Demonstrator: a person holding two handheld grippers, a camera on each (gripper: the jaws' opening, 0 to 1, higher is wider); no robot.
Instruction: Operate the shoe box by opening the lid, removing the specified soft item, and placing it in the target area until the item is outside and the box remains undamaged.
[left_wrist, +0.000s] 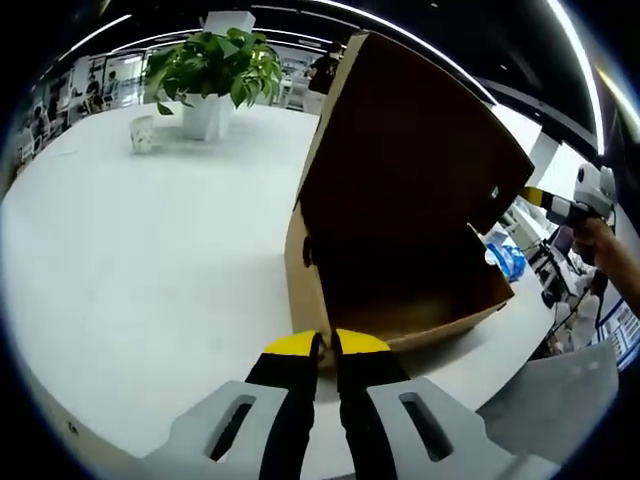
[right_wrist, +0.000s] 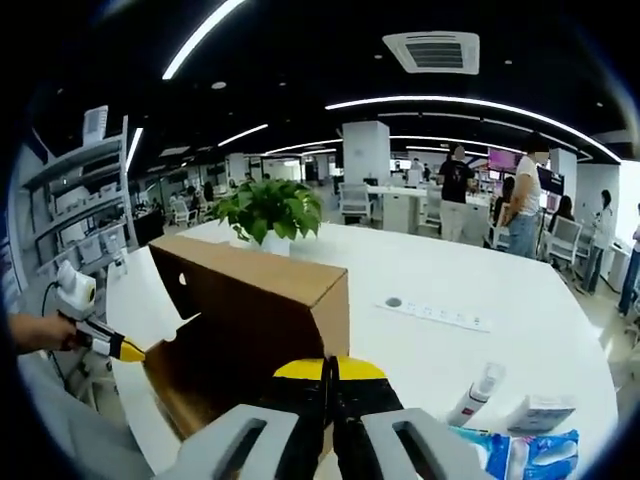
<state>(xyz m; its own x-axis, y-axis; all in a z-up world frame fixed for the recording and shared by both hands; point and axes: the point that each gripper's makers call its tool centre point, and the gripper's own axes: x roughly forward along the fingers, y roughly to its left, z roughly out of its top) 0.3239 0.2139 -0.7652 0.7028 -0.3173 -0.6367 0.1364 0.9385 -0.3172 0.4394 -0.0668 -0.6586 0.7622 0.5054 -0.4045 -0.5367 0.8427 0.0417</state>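
Left gripper (left_wrist: 327, 346): yellow-tipped jaws closed together at the near corner rim of the shoe box (left_wrist: 400, 300). Box stands on white table (left_wrist: 150, 260); lid (left_wrist: 415, 150) raised, brown inside facing the camera; interior dark, contents cannot be told. Right gripper (left_wrist: 540, 198) comes in from the right, yellow tip at the lid's far edge. Potted plant (left_wrist: 212, 70) and small cup (left_wrist: 143, 133) far across the table.

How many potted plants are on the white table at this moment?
1. A leafy green plant in a white pot stands on the white table beyond the brown cardboard shoe box. The box's raised lid could hide others.
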